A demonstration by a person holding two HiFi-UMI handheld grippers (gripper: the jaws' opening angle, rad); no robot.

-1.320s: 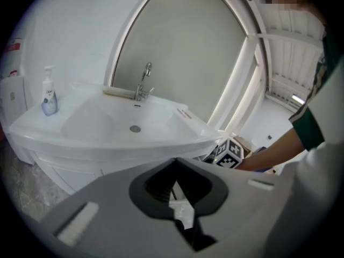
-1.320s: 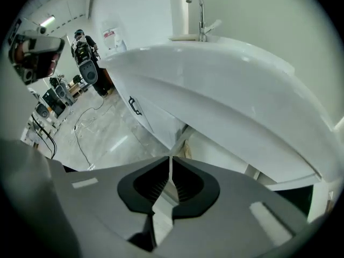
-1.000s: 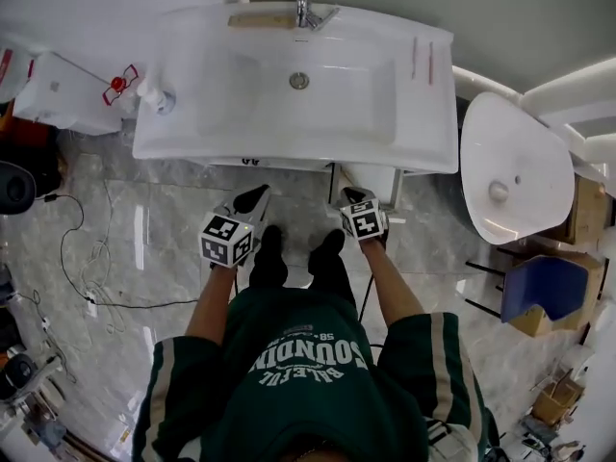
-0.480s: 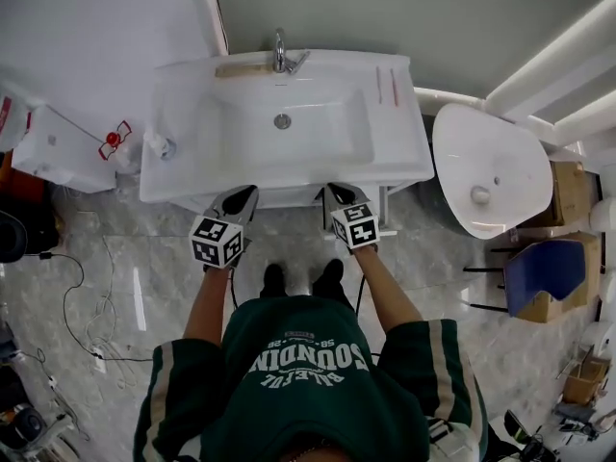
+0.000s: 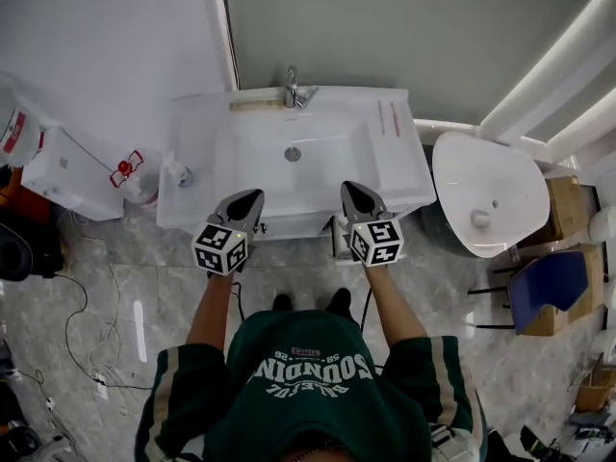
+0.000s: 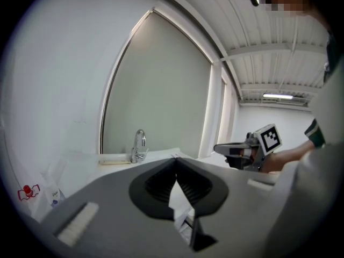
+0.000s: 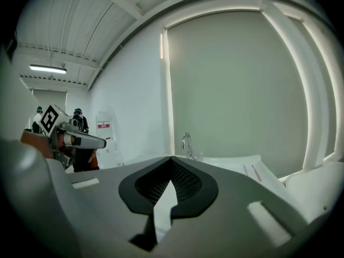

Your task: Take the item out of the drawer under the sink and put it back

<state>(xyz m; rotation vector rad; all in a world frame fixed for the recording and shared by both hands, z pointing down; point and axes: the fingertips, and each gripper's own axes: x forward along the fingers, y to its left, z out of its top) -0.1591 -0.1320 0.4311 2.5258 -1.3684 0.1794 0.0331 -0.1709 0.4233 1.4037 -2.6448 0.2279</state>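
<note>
A white rectangular sink (image 5: 332,157) sits in the upper middle of the frame, its basin bare and its chrome faucet (image 5: 294,89) at the far rim. The drawer (image 5: 294,229) shows only as a thin white strip under the near rim.

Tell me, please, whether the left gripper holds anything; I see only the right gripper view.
Observer: No. In its own view the left gripper has its jaws together, with nothing between them.
Operator: Thank you. Is anything lying in the basin?
Observer: The head view shows the sink with a bare basin; only the drain is there.
Operator: And on its front left corner?
Observer: A small pump bottle stands there.
</note>
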